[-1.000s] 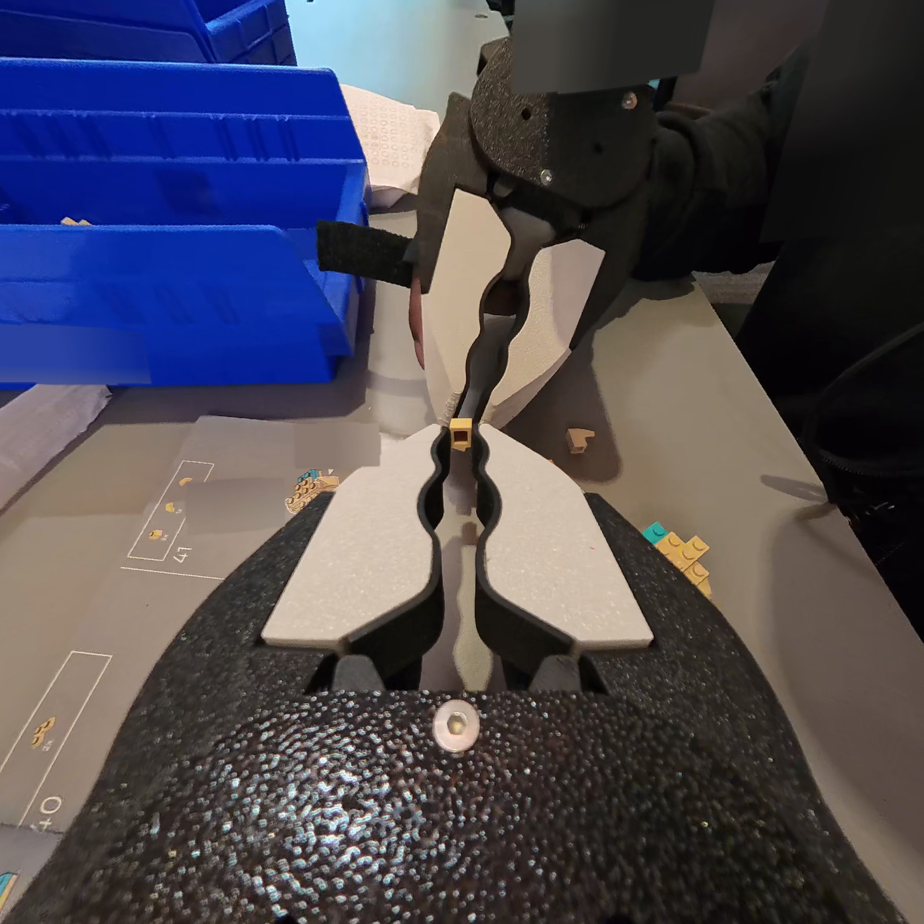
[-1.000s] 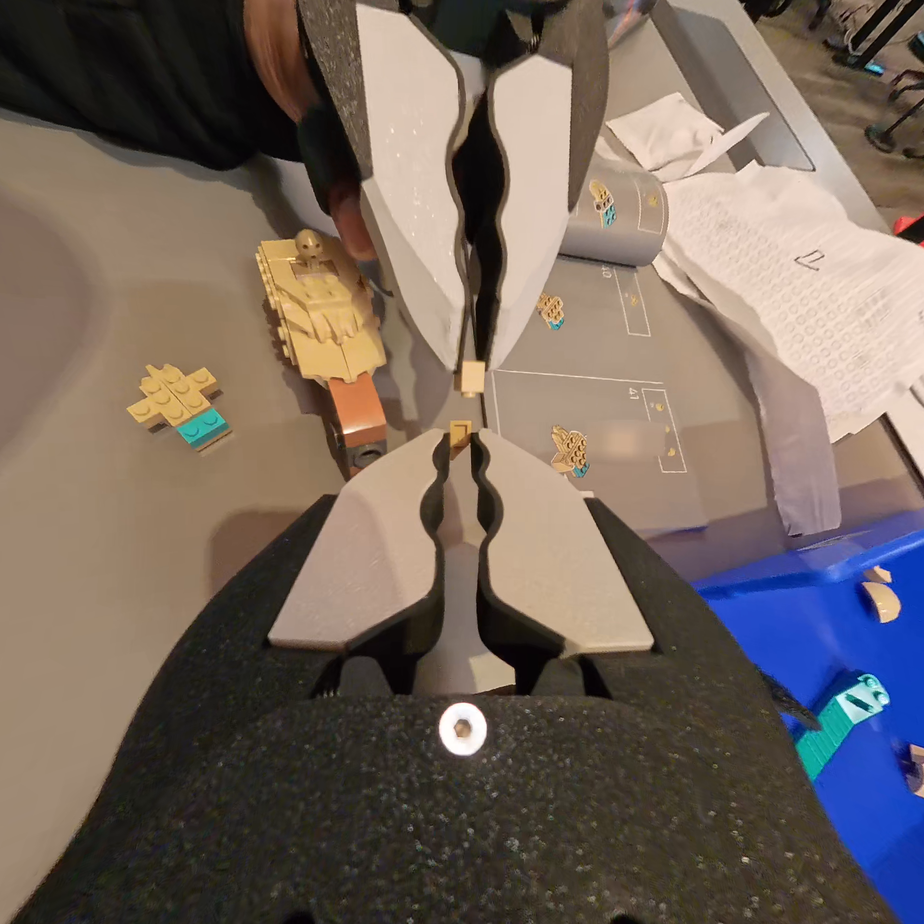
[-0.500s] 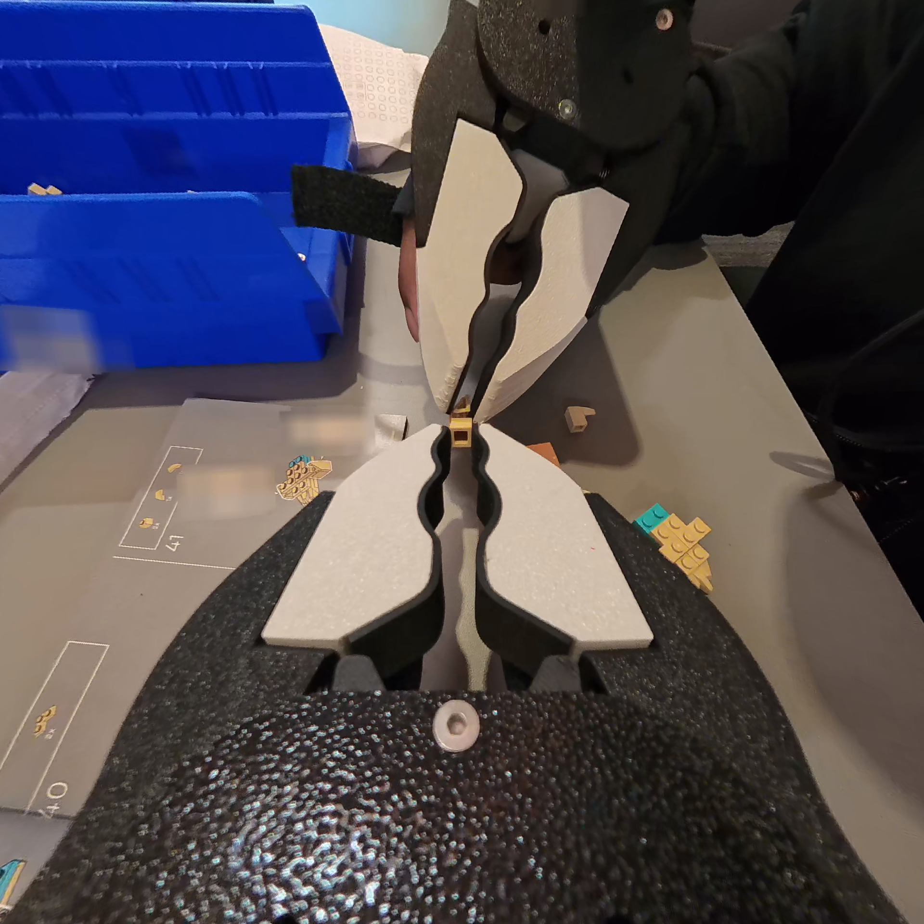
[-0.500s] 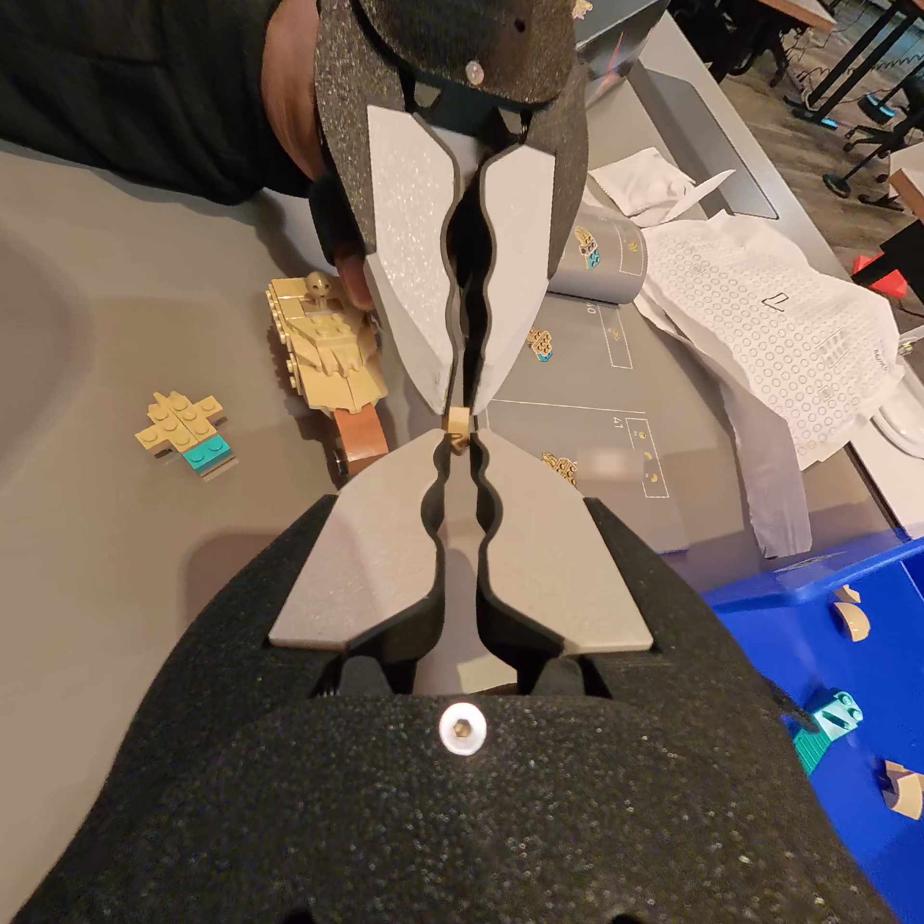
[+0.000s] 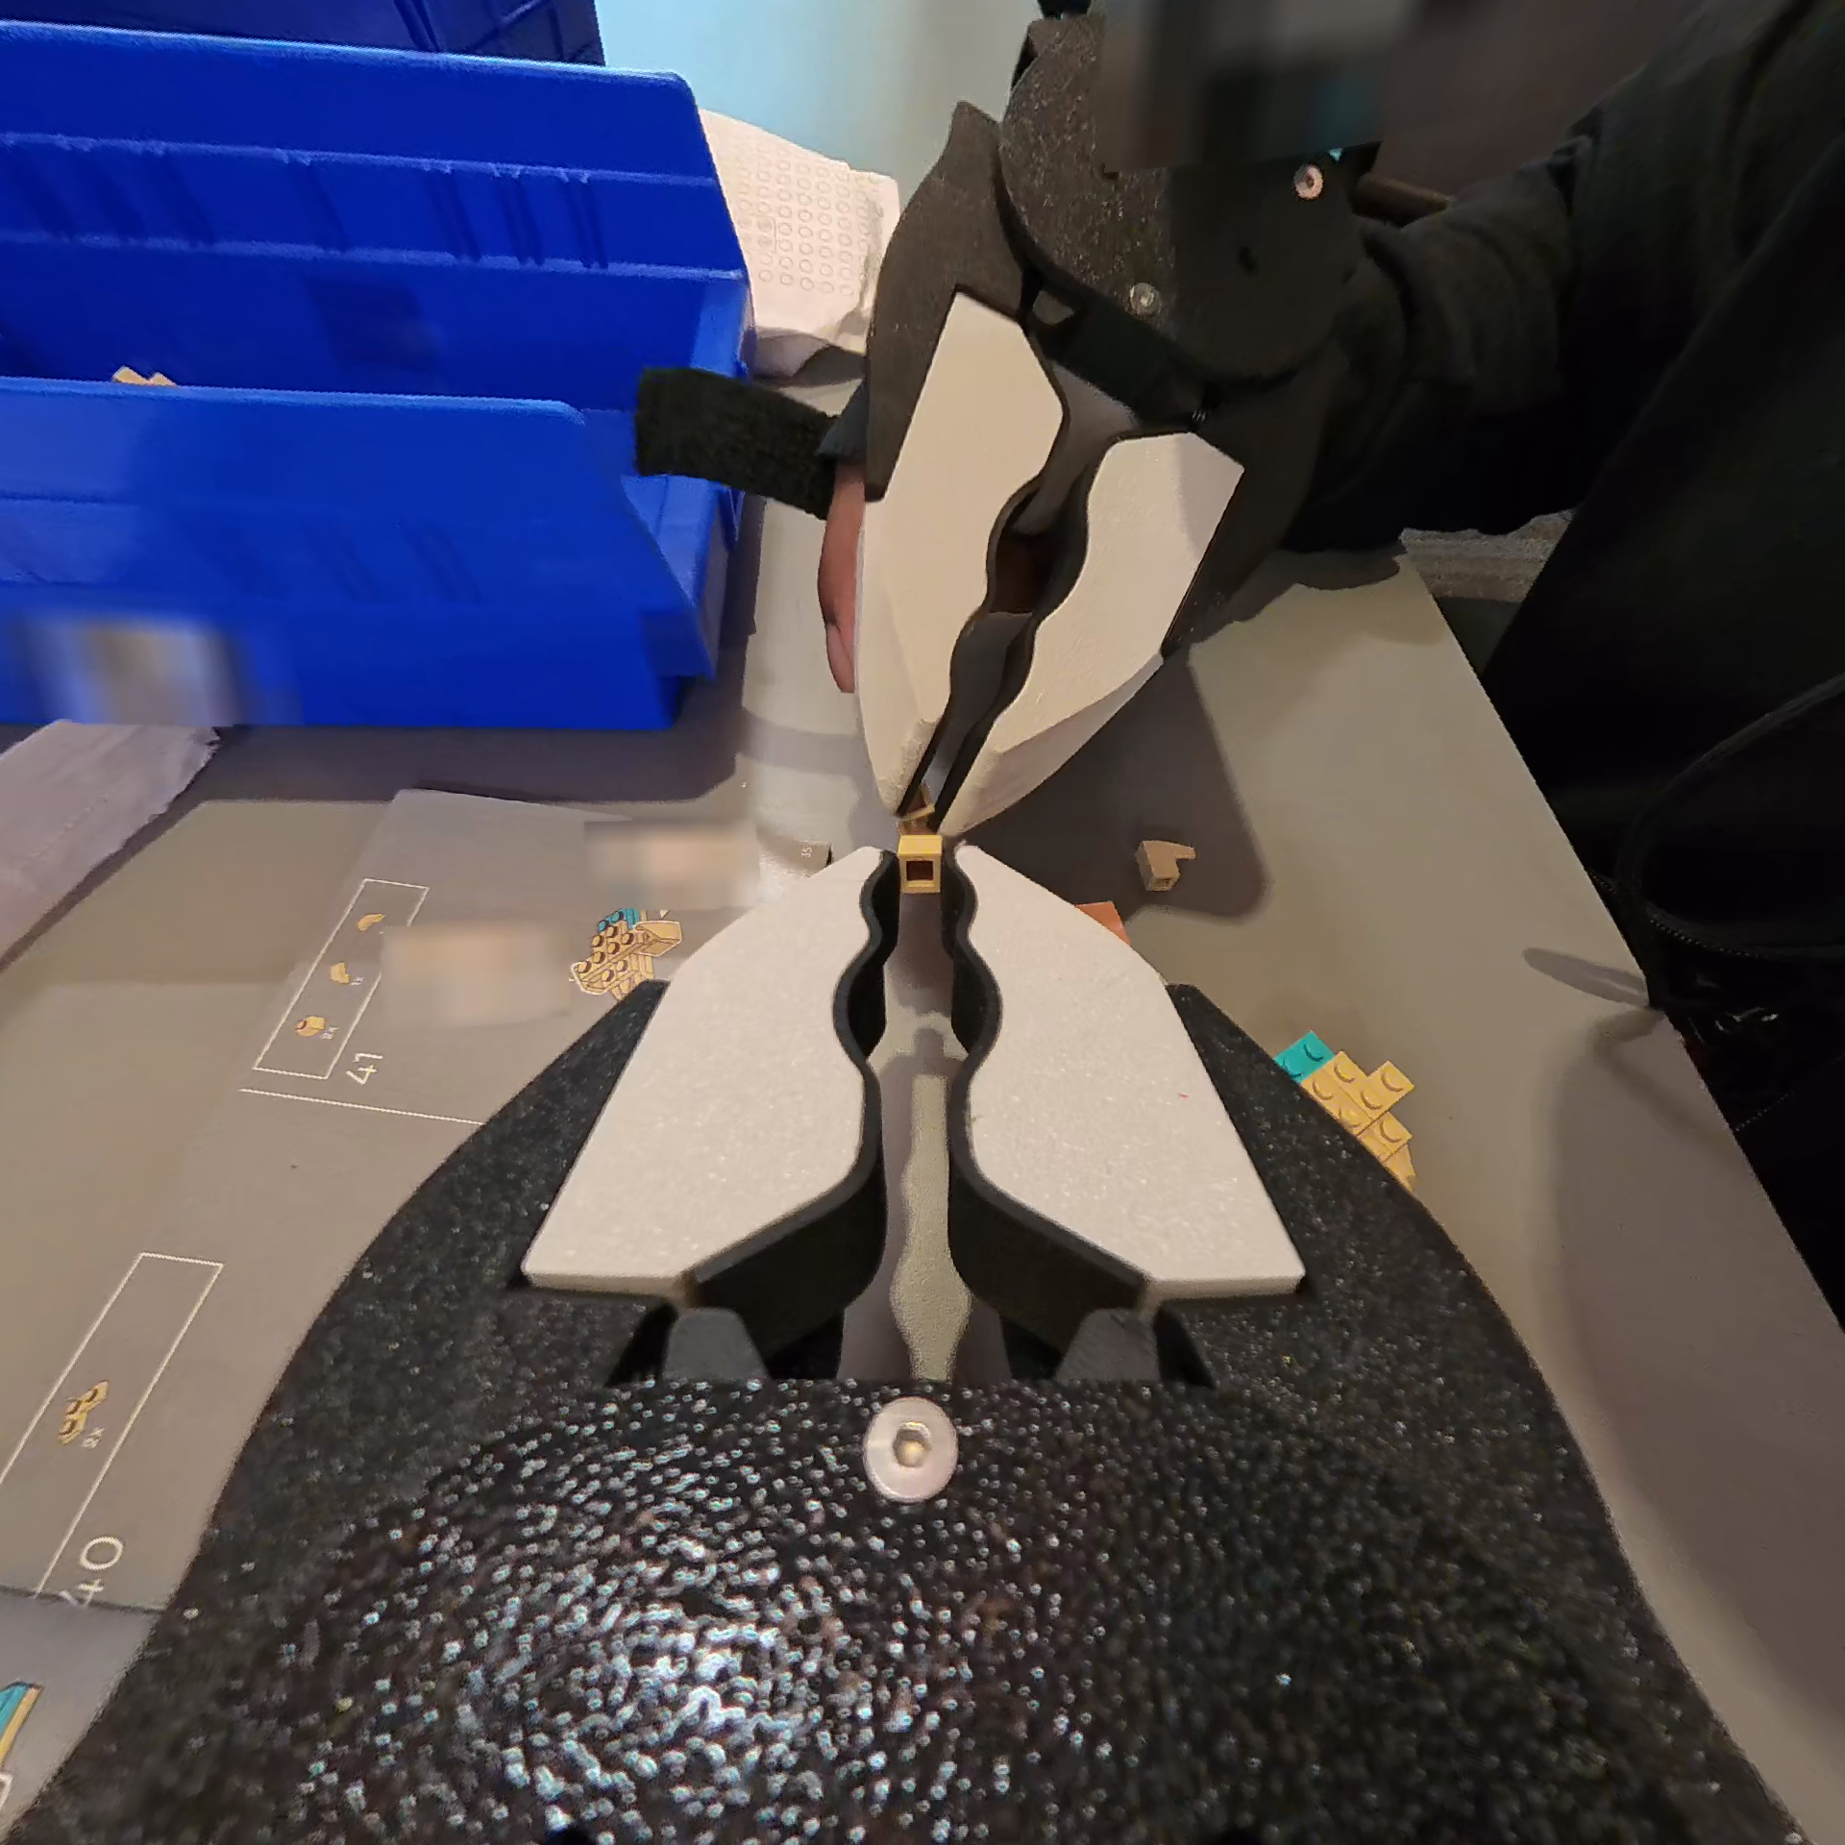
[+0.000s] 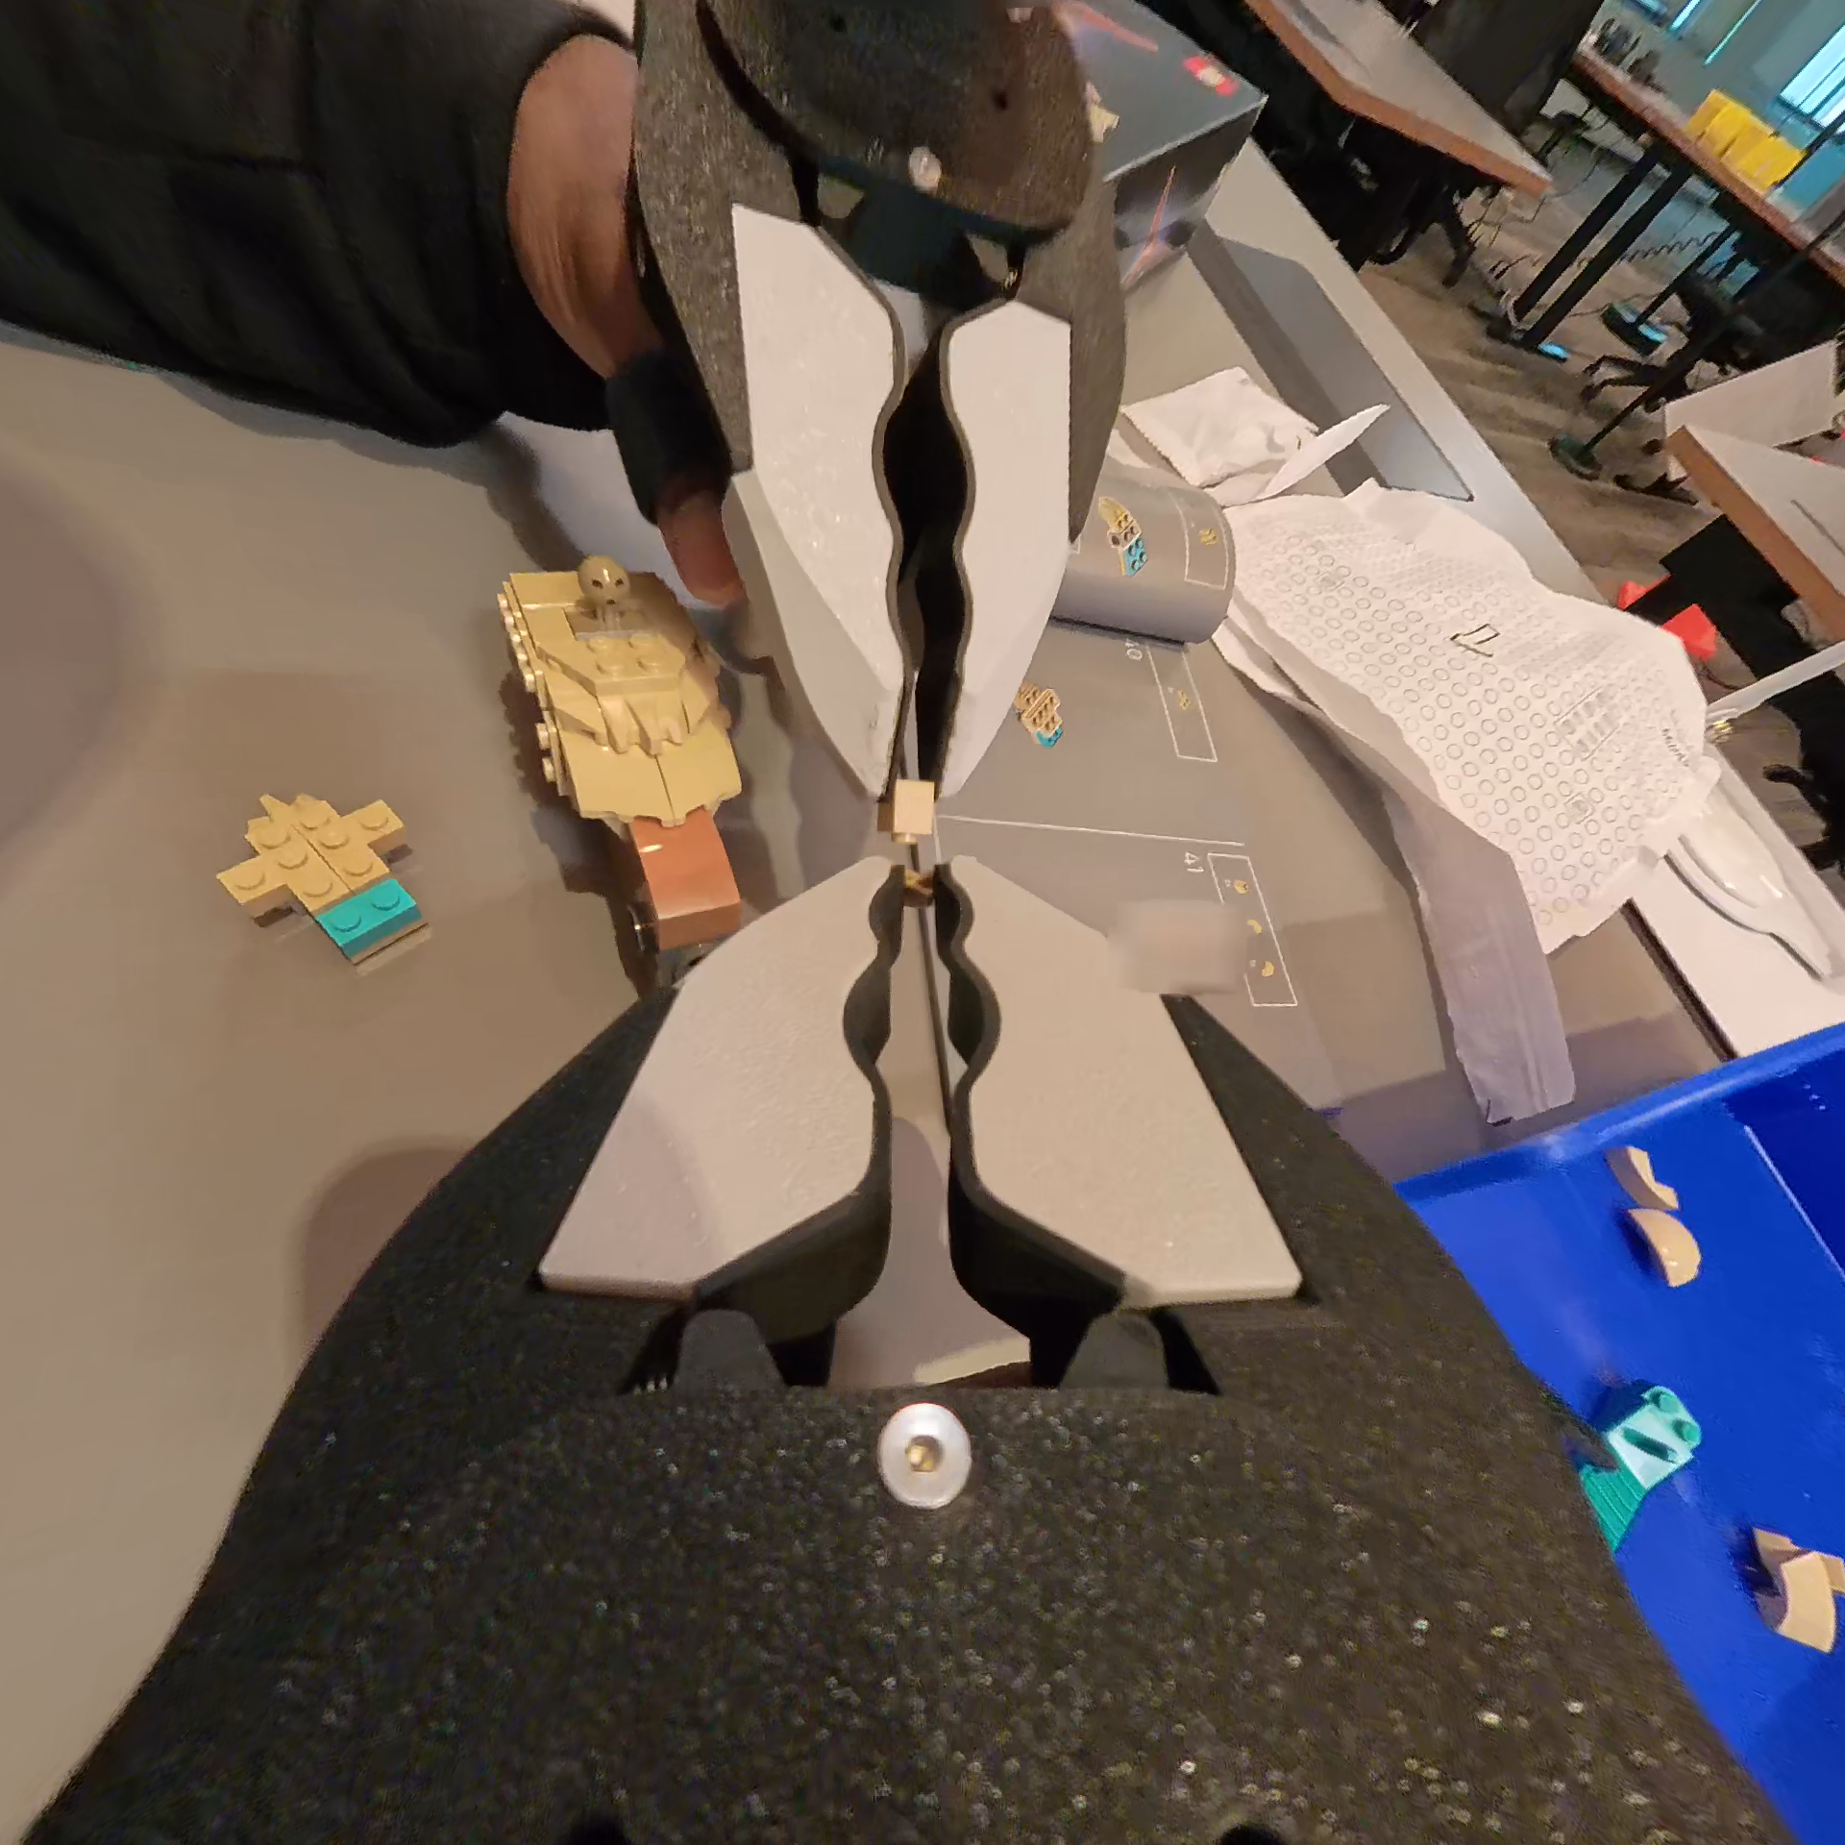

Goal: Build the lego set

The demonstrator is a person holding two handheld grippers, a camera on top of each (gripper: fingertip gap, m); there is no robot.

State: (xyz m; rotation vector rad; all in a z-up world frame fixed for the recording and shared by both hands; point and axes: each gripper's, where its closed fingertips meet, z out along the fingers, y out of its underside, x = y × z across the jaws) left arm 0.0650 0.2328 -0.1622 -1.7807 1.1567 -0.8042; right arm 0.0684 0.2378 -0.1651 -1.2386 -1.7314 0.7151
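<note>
While the left gripper (image 5: 920,871) clamps a tan cube brick (image 5: 919,865), the right gripper (image 6: 917,887) pinches a small tan piece (image 6: 916,886), tip to tip; aligning seems needed.

An office-like workroom; a grey table (image 6: 200,619) holds blue parts bins (image 5: 329,399), an open building-brick instruction booklet (image 6: 1118,859) and empty perforated bags (image 6: 1478,699); further desks (image 6: 1398,90) stand behind.

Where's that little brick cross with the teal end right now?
In the right wrist view the tan cross with the teal end lies flat on the grey table, far left, just left of the tan brick model.
</note>
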